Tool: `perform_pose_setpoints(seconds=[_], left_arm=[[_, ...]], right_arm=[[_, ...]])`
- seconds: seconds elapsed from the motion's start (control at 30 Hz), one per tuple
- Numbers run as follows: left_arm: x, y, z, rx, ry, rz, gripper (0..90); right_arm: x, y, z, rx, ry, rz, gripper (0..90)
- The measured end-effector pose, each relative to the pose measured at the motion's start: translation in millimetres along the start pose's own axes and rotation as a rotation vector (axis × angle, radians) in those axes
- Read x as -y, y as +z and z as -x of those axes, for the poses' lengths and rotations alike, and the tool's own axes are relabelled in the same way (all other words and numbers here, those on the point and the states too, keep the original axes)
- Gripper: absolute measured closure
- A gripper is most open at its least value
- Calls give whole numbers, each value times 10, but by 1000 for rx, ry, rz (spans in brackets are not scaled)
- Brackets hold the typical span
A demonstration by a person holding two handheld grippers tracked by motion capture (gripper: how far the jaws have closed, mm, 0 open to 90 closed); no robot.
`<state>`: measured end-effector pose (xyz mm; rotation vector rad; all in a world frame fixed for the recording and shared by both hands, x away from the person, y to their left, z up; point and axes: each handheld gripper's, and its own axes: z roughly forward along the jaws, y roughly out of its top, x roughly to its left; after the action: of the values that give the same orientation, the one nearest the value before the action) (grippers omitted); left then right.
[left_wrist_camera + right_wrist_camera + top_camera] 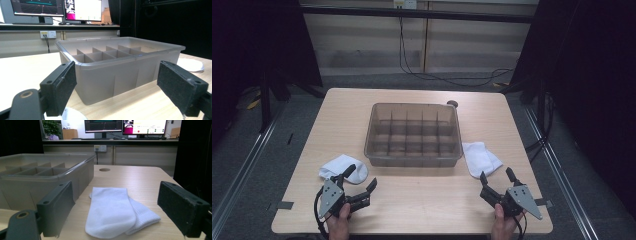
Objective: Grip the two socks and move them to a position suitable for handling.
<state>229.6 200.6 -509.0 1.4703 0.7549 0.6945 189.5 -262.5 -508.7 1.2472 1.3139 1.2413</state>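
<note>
Socks lie either side of the divided bin (413, 134), one (343, 170) by my left tongs (360, 184) near the surface's front-left corner, one (117, 210) ahead of my right tongs (497, 182); both tongs gape empty, so I'd pinch each sock's doubled middle.

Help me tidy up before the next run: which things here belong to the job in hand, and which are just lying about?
In the job:
- white sock in front of the right hand-held gripper, jaws open
- second white sock by the left hand-held gripper, jaws open
- divided grey bin

Lying about:
- monitors on the far bench
- cable on the floor
</note>
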Motion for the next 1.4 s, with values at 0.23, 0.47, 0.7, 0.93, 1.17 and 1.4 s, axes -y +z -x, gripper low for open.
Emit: perform_pose_setpoints(seconds=[0.23, 0.47, 0.7, 0.93, 1.17, 1.4], left_arm=[[0, -5, 0, 3, 14, -5, 156], [0, -6, -3, 6, 13, -4, 156], [0, -8, -6, 11, 15, -2, 156], [0, -8, -5, 11, 13, -2, 157], [1, -5, 2, 8, 7, 3, 156], [1, -4, -1, 14, 8, 3, 157]], right_arm=[[-15, 42, -23, 32, -12, -42, 136], [-50, 156, -56, 33, -44, -170, 138], [-74, 275, -76, -24, -33, -320, 162], [-184, 308, -67, -105, -10, -368, 166], [-340, 456, 26, -178, 23, -449, 182], [-515, 661, 96, -210, 30, -538, 212]])
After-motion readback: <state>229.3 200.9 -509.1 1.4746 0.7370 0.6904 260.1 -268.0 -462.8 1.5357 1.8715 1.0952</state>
